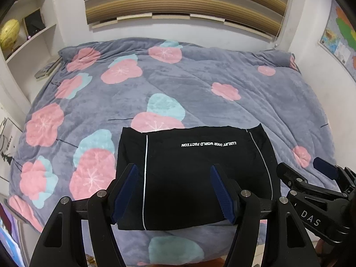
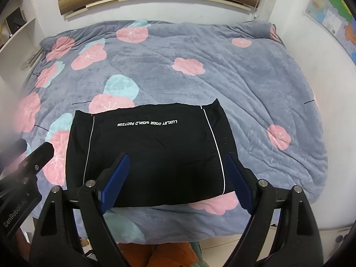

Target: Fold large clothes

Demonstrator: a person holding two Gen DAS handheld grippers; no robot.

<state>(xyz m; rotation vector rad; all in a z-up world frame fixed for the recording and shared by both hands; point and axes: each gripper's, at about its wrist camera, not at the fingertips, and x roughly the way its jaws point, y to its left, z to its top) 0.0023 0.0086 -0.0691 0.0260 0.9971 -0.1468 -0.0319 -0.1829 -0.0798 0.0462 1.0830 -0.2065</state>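
A black garment (image 1: 191, 173) with white piping and white lettering lies folded into a flat rectangle near the front edge of the bed; it also shows in the right wrist view (image 2: 151, 153). My left gripper (image 1: 174, 171) is open and empty, held above the garment's near part. My right gripper (image 2: 178, 162) is open and empty, above the garment's near right part. The right gripper also shows at the right of the left wrist view (image 1: 311, 173). The left gripper's body shows at the left of the right wrist view (image 2: 24, 171).
The bed is covered by a grey quilt (image 1: 200, 84) with pink and teal flowers. A white shelf unit (image 1: 29, 33) stands at the left, a striped headboard panel (image 1: 184, 0) on the far wall, a map (image 1: 340, 35) at the right. Orange cloth (image 2: 166, 253) lies on the floor below.
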